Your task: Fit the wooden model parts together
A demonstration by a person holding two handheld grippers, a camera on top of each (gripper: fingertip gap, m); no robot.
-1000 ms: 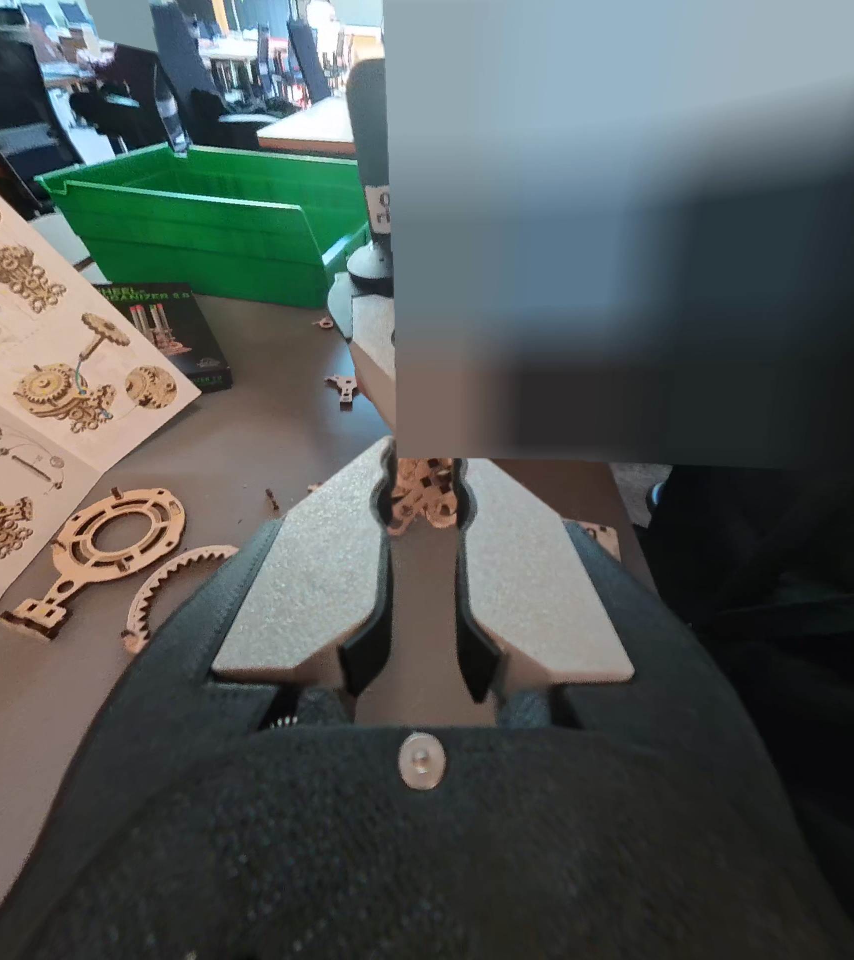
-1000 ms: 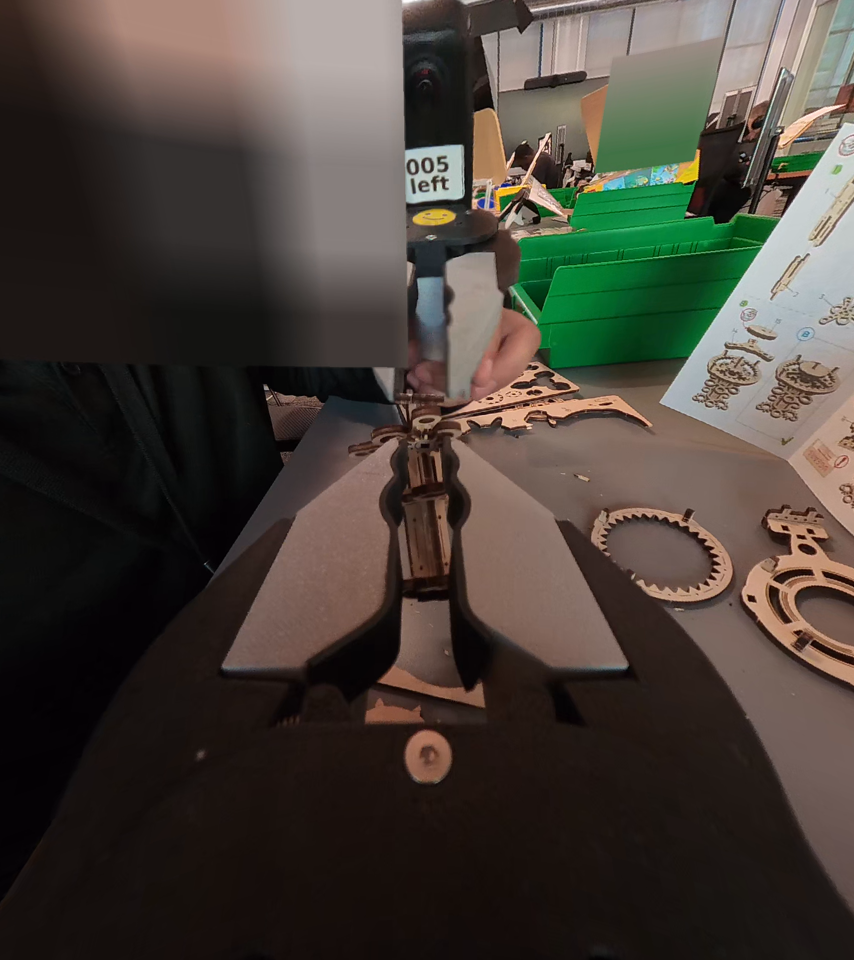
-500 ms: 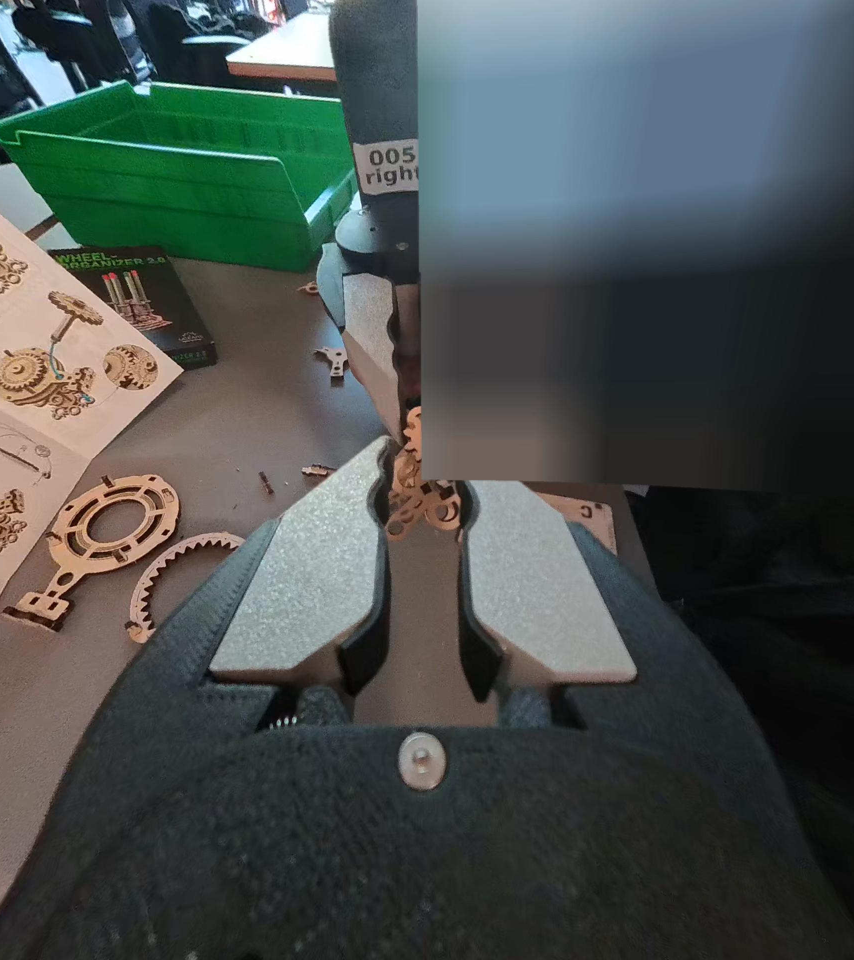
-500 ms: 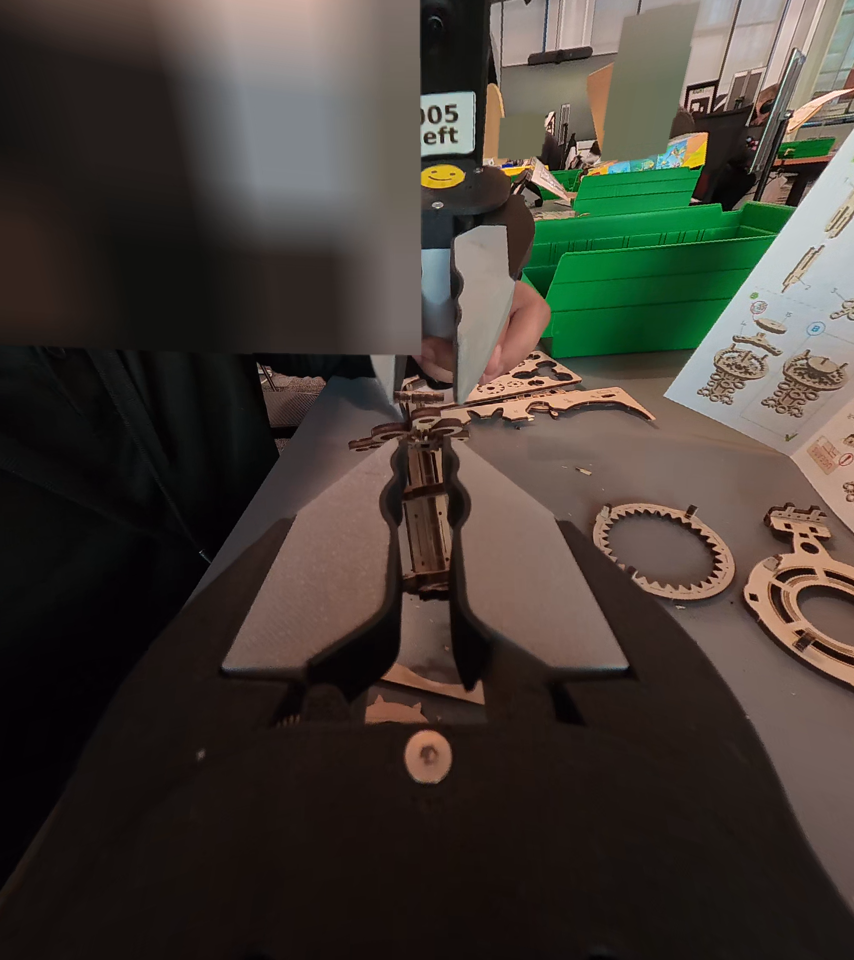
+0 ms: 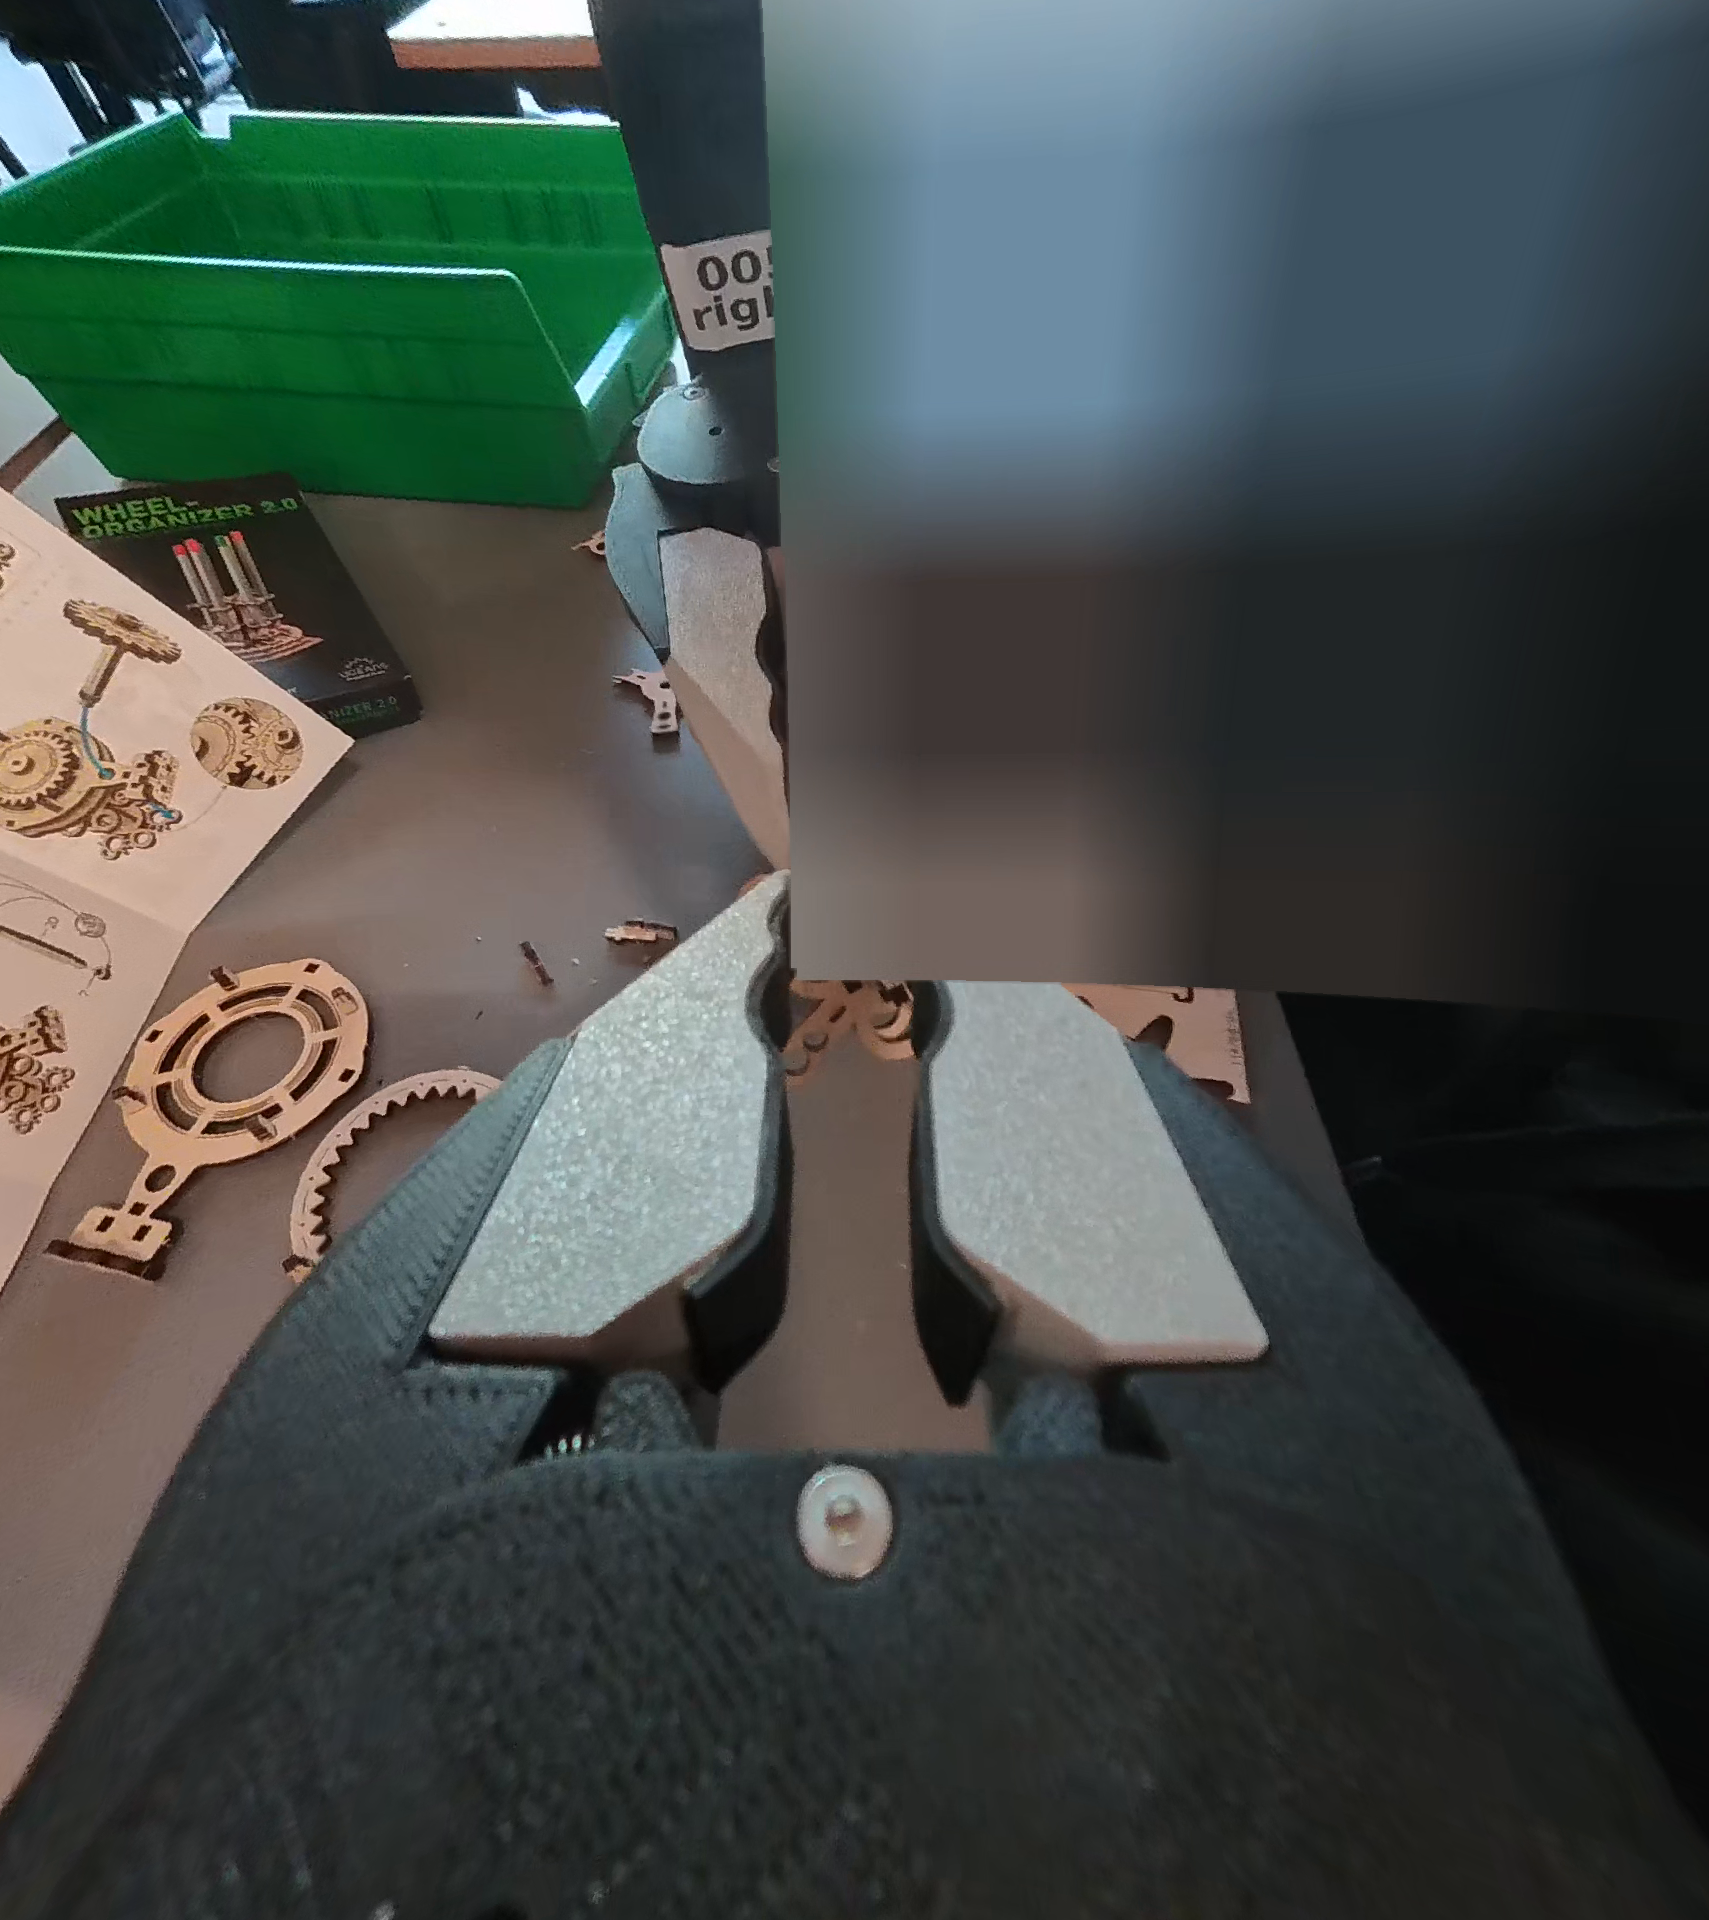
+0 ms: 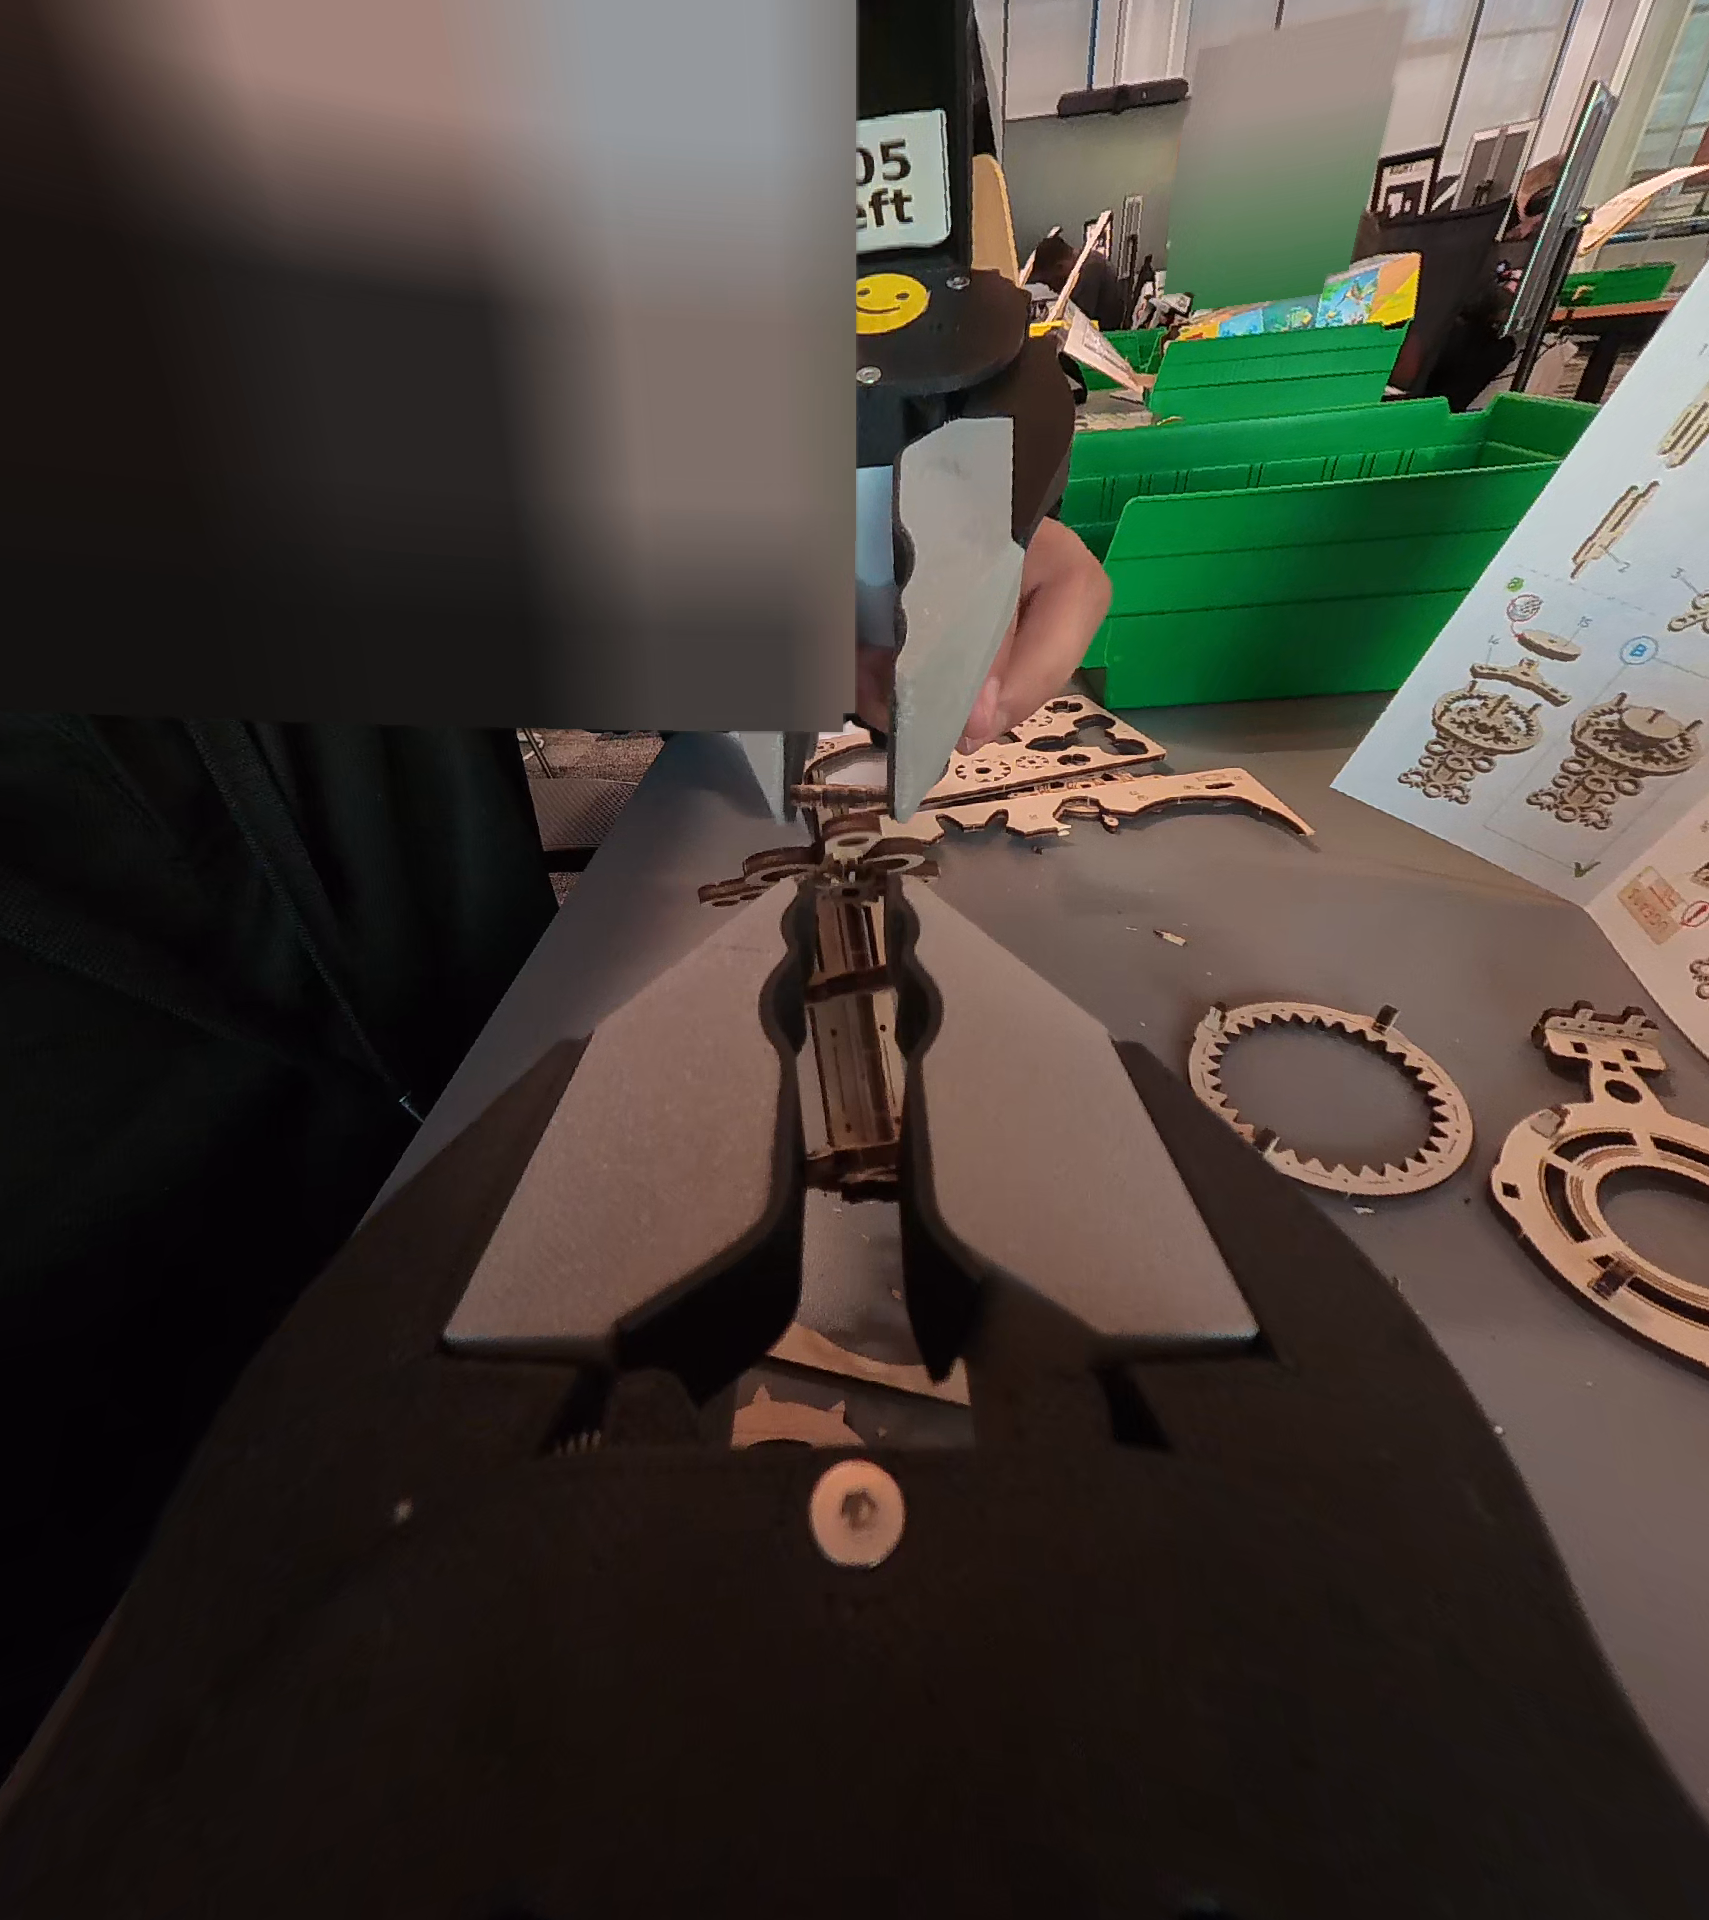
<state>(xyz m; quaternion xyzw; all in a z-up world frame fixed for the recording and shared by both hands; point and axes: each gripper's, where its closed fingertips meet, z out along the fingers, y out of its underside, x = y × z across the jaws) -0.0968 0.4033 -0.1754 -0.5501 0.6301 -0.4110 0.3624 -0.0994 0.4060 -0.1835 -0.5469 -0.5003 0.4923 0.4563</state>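
Tongs (image 6: 848, 914): one wooden shaft (image 6: 850, 1070) clamped; two rings (image 6: 1328, 1107) on table (image 6: 1037, 935)

Lots hidden at my tong tips

Blur patch covers most of my right gripper (image 5: 725, 665) in left view & where my left gripper (image 6: 845, 805) pinches; can't tell its grip. Toothed ring (image 5: 362, 1153) half behind my tongs; instruction sheet (image 6: 1660, 644) cut off at edge.
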